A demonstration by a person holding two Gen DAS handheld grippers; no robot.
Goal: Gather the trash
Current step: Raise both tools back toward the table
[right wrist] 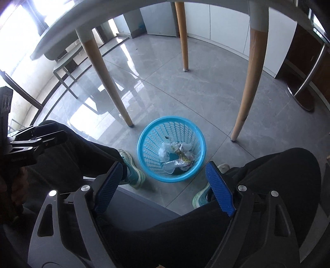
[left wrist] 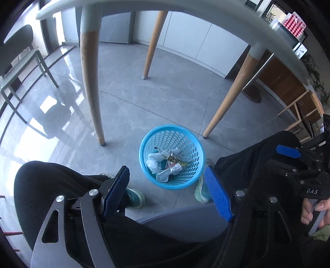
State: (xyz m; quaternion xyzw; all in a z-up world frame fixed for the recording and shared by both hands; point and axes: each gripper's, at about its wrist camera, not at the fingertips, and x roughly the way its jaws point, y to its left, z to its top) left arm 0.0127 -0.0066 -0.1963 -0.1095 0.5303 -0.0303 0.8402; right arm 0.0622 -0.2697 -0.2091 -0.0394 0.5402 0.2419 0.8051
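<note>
Both cameras are looking down past the knees at the blue basket (left wrist: 172, 156) on the floor (left wrist: 144, 103), parked between the person's feet under the desk (left wrist: 185, 14), and it's already holding a decent haul: crumpled trash (left wrist: 165, 163), which looks like clear plastic, white scraps and a shiny foil wrapper, piled at the bottom. Left gripper (left wrist: 168, 192) hangs above the basket's near rim with its blue pads spread wide, nothing between them. Right gripper (right wrist: 167, 186), same story: jaws apart, empty, hovering over the near edge of the basket. So nothing in hand on either side. Scanning the grey floor around the basket and the wooden desk legs (left wrist: 90, 82), no loose litter shows up anywhere in these two views. My read: the collecting looks largely done, with the rubbish sitting in the basket and both tools free. What can't be judged from here is the desk top, only its underside and rim show, so any pieces left up there stay unknown
</note>
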